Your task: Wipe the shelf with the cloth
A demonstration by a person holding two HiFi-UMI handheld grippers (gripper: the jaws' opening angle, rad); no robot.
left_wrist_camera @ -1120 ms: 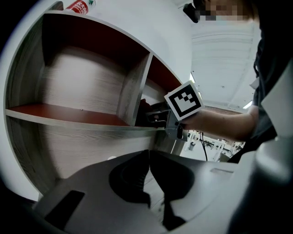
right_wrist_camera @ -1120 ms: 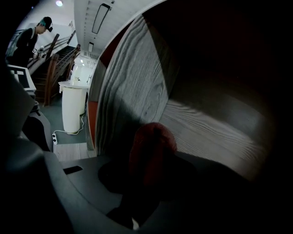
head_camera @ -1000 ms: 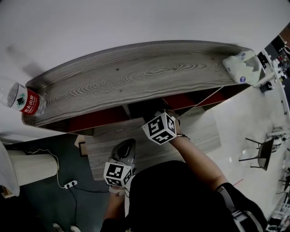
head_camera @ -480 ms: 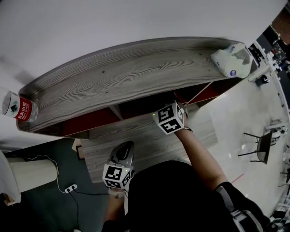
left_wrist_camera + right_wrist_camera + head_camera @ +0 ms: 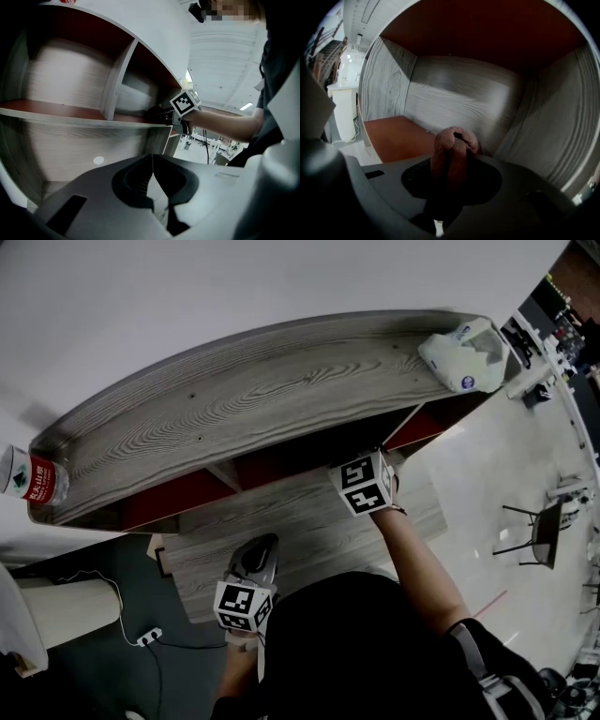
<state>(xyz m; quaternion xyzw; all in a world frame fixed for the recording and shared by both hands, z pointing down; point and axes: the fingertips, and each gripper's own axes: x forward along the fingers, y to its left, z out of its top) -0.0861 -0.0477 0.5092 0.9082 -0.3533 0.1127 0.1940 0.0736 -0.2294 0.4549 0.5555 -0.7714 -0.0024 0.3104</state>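
Note:
My right gripper [image 5: 451, 161] is shut on a pinkish-brown cloth [image 5: 453, 143] bunched between its jaws. It is inside a compartment of the grey wood shelf [image 5: 253, 409], above the red-brown compartment floor [image 5: 398, 136] and close to the back wall. In the head view only its marker cube [image 5: 367, 484] shows at the compartment mouth; its jaws are hidden under the top board. The left gripper view shows that cube [image 5: 184, 103] at the shelf's front edge. My left gripper [image 5: 262, 545] hangs back near my body, shut and holding nothing.
A water bottle with a red label [image 5: 30, 479] stands at the left end of the top board, and a white wipes pack [image 5: 464, 352] at the right end. A lower shelf board [image 5: 300, 521] juts out below. A power strip [image 5: 145, 637] lies on the floor.
My right gripper has slid to the right along the shelf compartment with the cloth in it. The left gripper has stayed in place.

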